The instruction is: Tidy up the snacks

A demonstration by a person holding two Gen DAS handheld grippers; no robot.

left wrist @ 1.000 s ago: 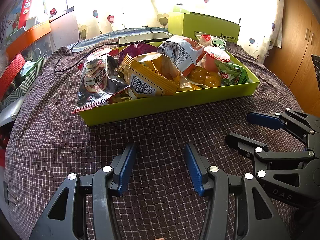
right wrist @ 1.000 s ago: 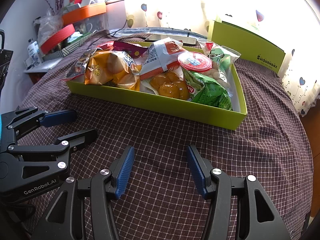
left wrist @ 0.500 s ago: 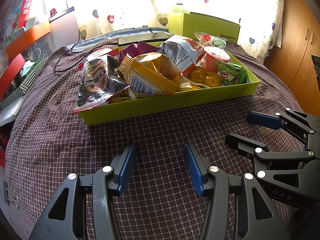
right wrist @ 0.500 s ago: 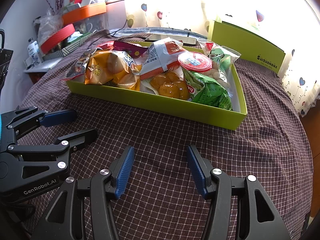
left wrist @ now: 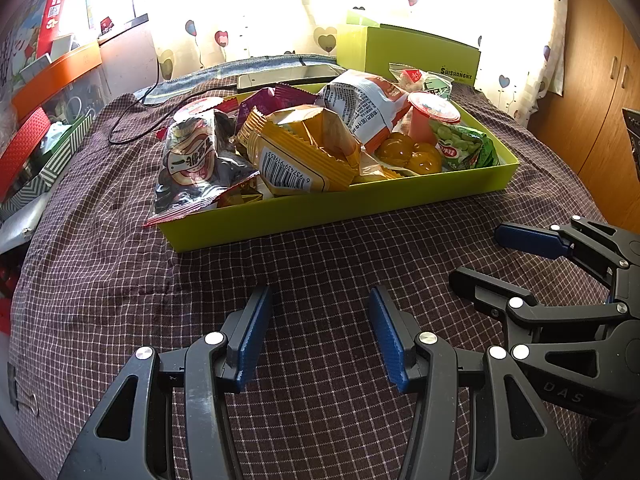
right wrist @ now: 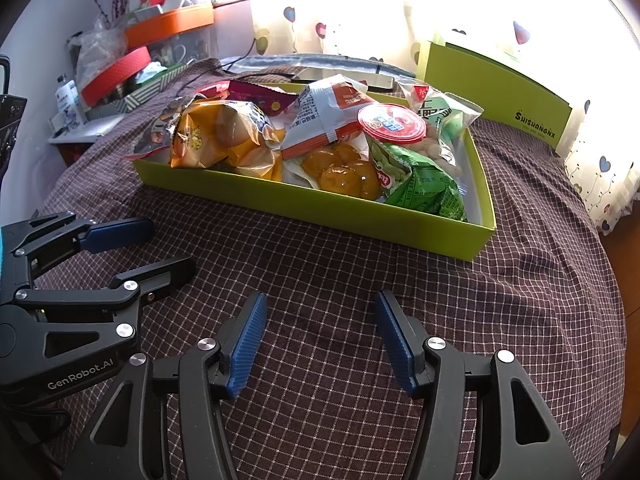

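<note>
A lime-green box point(left wrist: 340, 204) point(right wrist: 320, 208) on the checked cloth holds several snacks: a yellow packet point(left wrist: 304, 152), a white and orange bag point(left wrist: 360, 100) point(right wrist: 328, 112), a red-lidded cup point(left wrist: 432, 110) point(right wrist: 392, 124), a green pea bag point(left wrist: 464, 146) point(right wrist: 424, 184), orange sweets point(left wrist: 408, 156) point(right wrist: 344, 168) and a dark bag point(left wrist: 192, 168). My left gripper point(left wrist: 320, 304) point(right wrist: 160, 248) hangs open over bare cloth in front of the box. My right gripper point(right wrist: 320, 308) point(left wrist: 480, 256) is open beside it, with nothing between its fingers.
The box's lime-green lid point(left wrist: 420, 56) point(right wrist: 496, 96) stands upright behind it. A silver phone point(left wrist: 280, 76) and a black cable point(left wrist: 132, 120) lie at the back. Orange and red containers point(right wrist: 152, 40) crowd the left side. Wooden cabinet doors point(left wrist: 600, 100) stand on the right.
</note>
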